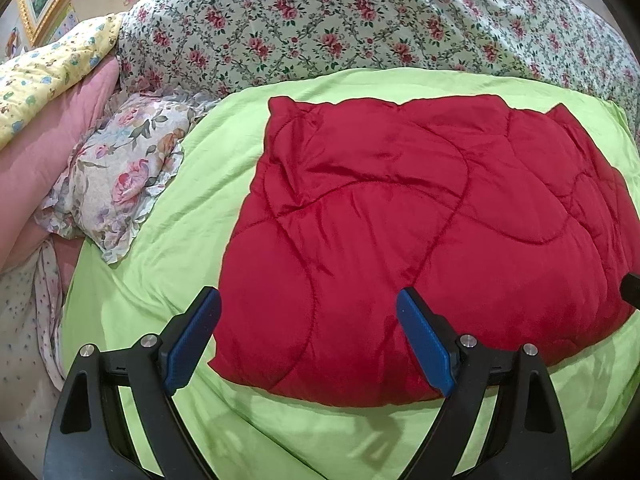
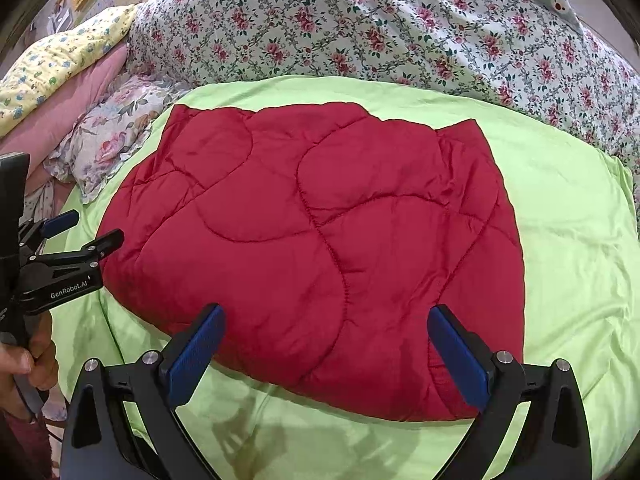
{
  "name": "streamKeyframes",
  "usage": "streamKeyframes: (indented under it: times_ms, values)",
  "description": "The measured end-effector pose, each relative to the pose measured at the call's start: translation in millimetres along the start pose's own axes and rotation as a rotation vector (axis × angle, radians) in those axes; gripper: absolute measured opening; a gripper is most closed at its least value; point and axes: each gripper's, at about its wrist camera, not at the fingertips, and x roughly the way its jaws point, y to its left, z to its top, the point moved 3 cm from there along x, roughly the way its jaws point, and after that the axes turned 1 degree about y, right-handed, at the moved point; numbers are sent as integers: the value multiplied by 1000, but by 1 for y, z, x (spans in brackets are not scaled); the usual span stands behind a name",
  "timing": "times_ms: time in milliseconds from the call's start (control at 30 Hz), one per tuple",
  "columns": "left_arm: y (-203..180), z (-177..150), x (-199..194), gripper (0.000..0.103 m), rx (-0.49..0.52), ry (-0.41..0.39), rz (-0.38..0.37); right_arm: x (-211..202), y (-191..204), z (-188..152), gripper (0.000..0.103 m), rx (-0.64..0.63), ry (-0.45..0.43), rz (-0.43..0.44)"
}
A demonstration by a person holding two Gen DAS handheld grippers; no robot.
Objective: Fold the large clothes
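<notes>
A red quilted garment (image 1: pixel 400 232) lies folded into a thick rectangle on the lime green sheet (image 1: pixel 168 240); it also shows in the right wrist view (image 2: pixel 320 248). My left gripper (image 1: pixel 308 304) is open and empty, hovering above the garment's near left edge. It also shows from the side at the left of the right wrist view (image 2: pixel 94 228). My right gripper (image 2: pixel 326 320) is open and empty, above the garment's near edge. Neither gripper touches the cloth.
A floral quilt (image 1: pixel 320 20) is heaped along the far side. A flowered pillow (image 1: pixel 120 176), a pink cushion (image 1: pixel 36 152) and a yellow printed blanket (image 1: pixel 48 68) lie at the left. The green sheet (image 2: pixel 572 240) spreads around the garment.
</notes>
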Motion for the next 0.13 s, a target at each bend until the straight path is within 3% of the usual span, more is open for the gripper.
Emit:
streamKeyframes:
  times_ms: [133]
  values:
    - [-1,0,-1,90,-3,-2,-8,0,-2,0,101,12,-2,3]
